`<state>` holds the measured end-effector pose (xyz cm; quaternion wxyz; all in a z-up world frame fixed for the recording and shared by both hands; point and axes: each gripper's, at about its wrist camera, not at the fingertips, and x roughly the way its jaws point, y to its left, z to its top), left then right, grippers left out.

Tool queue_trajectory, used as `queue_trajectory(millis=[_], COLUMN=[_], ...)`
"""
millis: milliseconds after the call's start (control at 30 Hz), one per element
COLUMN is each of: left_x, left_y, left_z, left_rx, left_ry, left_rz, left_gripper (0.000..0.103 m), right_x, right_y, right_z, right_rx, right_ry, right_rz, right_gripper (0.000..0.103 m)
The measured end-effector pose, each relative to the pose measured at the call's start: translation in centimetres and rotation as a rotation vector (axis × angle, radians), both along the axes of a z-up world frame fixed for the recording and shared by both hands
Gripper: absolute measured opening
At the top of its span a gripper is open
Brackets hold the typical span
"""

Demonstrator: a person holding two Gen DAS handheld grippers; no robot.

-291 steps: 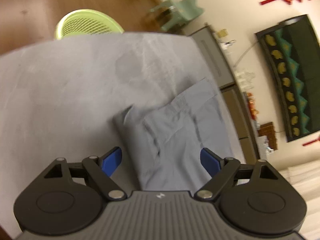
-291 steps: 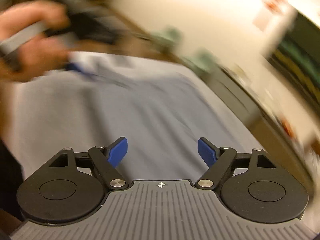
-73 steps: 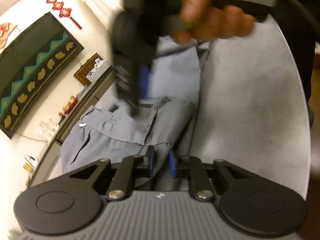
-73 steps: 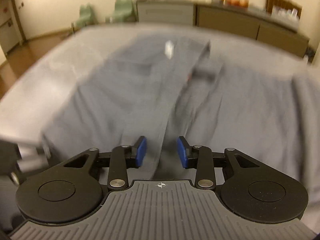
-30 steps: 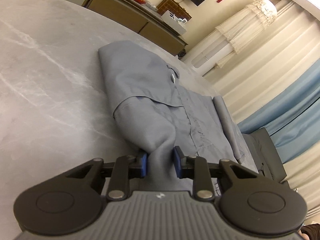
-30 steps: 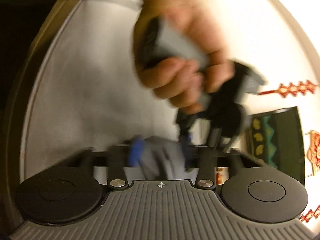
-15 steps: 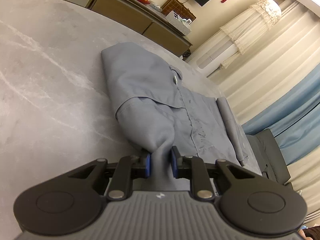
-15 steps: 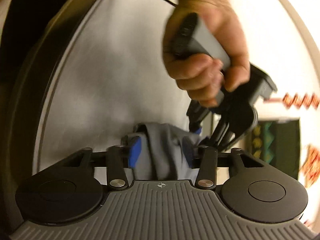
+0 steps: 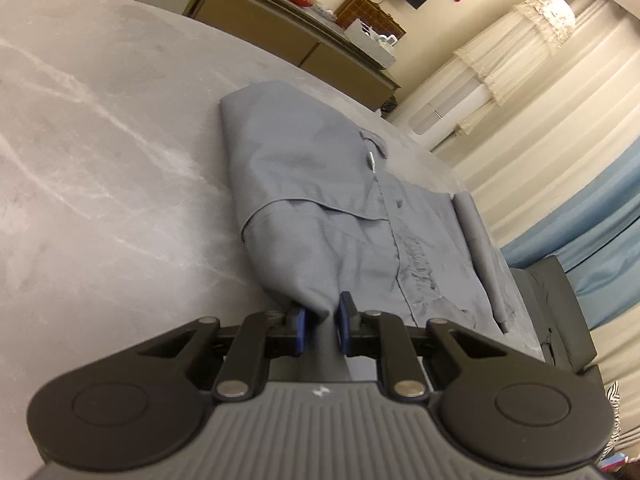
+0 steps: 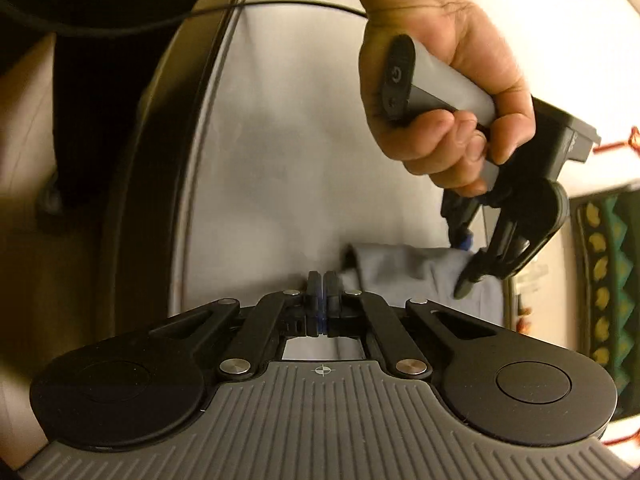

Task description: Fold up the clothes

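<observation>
A grey-blue shirt (image 9: 320, 184) lies partly folded on the grey marble table (image 9: 100, 160), collar end far, a rolled sleeve along its right side. My left gripper (image 9: 322, 314) is shut on a bunched fold at the shirt's near corner, and cloth fills the narrow gap between the blue pads. In the right wrist view a hand (image 10: 440, 80) holds that left gripper (image 10: 466, 260) on the shirt (image 10: 404, 272). My right gripper (image 10: 323, 280) is shut, its pads together just left of the shirt's edge. No cloth shows between them.
The table's dark rounded edge (image 10: 200, 120) runs up the left of the right wrist view, with the person's dark clothing (image 10: 100, 80) and a cable (image 10: 200, 12) beyond. A sideboard (image 9: 260, 16), curtains (image 9: 520, 100) and a dark chair (image 9: 560, 300) stand past the table.
My right gripper's jaws stood apart around shirt cloth half a second ago and are now pressed together beside it. My left gripper kept its place and pinched slightly tighter on the fold.
</observation>
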<state>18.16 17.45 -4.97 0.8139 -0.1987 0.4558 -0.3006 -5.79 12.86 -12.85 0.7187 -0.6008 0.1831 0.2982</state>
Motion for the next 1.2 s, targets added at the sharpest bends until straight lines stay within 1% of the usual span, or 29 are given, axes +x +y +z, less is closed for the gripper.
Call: queue_trajectory(millis=[33, 67, 133, 167, 200, 233, 267, 300, 333, 367, 400, 467, 500, 600, 633, 667, 700, 733, 767, 800, 833, 867, 900, 933, 1000, 1033, 1100, 1133, 1200], left_x=[0.0, 0.0, -0.1, -0.1, -0.1, -0.1, -0.2, -0.2, -0.3, -0.4, -0.3, -0.3, -0.3, -0.1, -0.1, -0.2, -0.4, -0.8, -1.3, -1.8, -2.3, -2.8, -3.3, -3.7, -3.9, -3.8, -3.5, -3.5, -3.8], left_y=[0.0, 0.1, 0.2, 0.2, 0.2, 0.1, 0.0, -0.1, -0.2, -0.1, 0.1, 1.2, 2.0, 4.4, 4.9, 5.1, 5.3, 5.3, 5.3, 5.2, 5.3, 5.4, 5.5, 5.3, 3.8, 2.5, -0.1, -1.3, -2.8], left_z=[-0.1, -0.2, -0.4, -0.5, -0.5, -0.5, -0.4, -0.3, -0.1, 0.0, 0.2, 0.6, 0.8, 1.1, 1.0, 0.9, 0.8, 1.3, 1.9, 2.4, 3.3, 4.2, 5.1, 5.9, 6.6, 6.1, 4.8, 3.9, 2.2], left_rx=[0.005, 0.010, 0.020, 0.022, 0.024, 0.030, 0.039, 0.048, 0.060, 0.067, 0.068, 0.087, 0.101, 0.161, 0.177, 0.190, 0.203, 0.238, 0.276, 0.315, 0.338, 0.358, 0.379, 0.389, 0.350, 0.364, 0.404, 0.446, 0.522], left_ry=[0.004, 0.008, 0.016, 0.018, 0.018, 0.015, 0.011, 0.003, -0.007, -0.014, -0.016, -0.023, -0.028, -0.037, -0.032, -0.027, -0.023, -0.046, -0.074, -0.102, -0.136, -0.171, -0.206, -0.244, -0.267, -0.260, -0.239, -0.238, -0.242], left_rz=[0.002, 0.004, 0.008, 0.010, 0.013, 0.015, 0.022, 0.028, 0.035, 0.044, 0.055, 0.110, 0.143, 0.224, 0.221, 0.203, 0.184, 0.190, 0.200, 0.209, 0.236, 0.266, 0.295, 0.302, 0.209, 0.160, 0.062, 0.021, -0.013], left_gripper=[0.016, 0.016, 0.016, 0.016, 0.016, 0.015, 0.015, 0.014, 0.013, 0.012, 0.011, 0.009, 0.008, 0.010, 0.011, 0.014, 0.023, 0.029, 0.030, 0.030, 0.030, 0.030, 0.030, 0.030, 0.031, 0.032, 0.032, 0.032, 0.032], right_x=[-0.3, -0.3, 0.6, 1.6, 2.7, 4.1, 6.0, 7.8, 9.2, 10.3, 10.8, 10.3, 10.3, 10.6, 10.5, 10.2, 10.1, 10.0, 9.8, 9.8, 9.7, 9.4, 9.0, 9.0, 9.3, 10.1, 11.9, 12.8, 13.6], right_y=[0.0, -0.1, -1.8, -3.2, -4.8, -6.6, -8.7, -10.6, -12.1, -13.2, -13.6, -12.2, -11.0, -7.7, -7.0, -6.7, -6.7, -7.3, -8.5, -10.1, -11.7, -13.1, -14.2, -15.7, -18.7, -20.0, -21.5, -22.0, -22.7], right_z=[0.9, 2.6, 6.7, 8.2, 9.3, 9.7, 9.4, 8.7, 7.3, 5.5, 4.1, 2.8, 2.8, 2.9, 2.9, 2.8, 3.0, 3.2, 3.7, 4.6, 5.6, 6.7, 7.9, 9.1, 10.4, 10.6, 10.0, 9.6, 8.8], right_rx=[0.041, 0.109, 0.280, 0.347, 0.402, 0.443, 0.464, 0.473, 0.464, 0.448, 0.447, 0.463, 0.451, 0.473, 0.470, 0.453, 0.442, 0.443, 0.461, 0.503, 0.562, 0.623, 0.680, 0.729, 0.812, 0.844, 0.893, 0.915, 0.943], right_ry=[0.025, 0.055, 0.094, 0.074, 0.036, 0.007, -0.011, -0.014, 0.012, 0.049, 0.069, 0.053, 0.045, 0.069, 0.069, 0.057, 0.053, 0.065, 0.092, 0.123, 0.148, 0.164, 0.169, 0.171, 0.161, 0.158, 0.185, 0.212, 0.267], right_rz=[-0.013, -0.042, -0.136, -0.195, -0.268, -0.354, -0.457, -0.556, -0.640, -0.714, -0.755, -0.741, -0.710, -0.618, -0.593, -0.576, -0.563, -0.563, -0.580, -0.606, -0.628, -0.645, -0.657, -0.675, -0.745, -0.784, -0.838, -0.851, -0.863], right_gripper=[0.000, 0.000, 0.001, 0.002, 0.004, 0.009, 0.013, 0.022, 0.022, 0.019, 0.005, 0.005, 0.005, 0.005, 0.005, 0.005, 0.005, 0.005, 0.007, 0.024, 0.043, 0.048, 0.049, 0.050, 0.051, 0.051, 0.051, 0.051, 0.051])
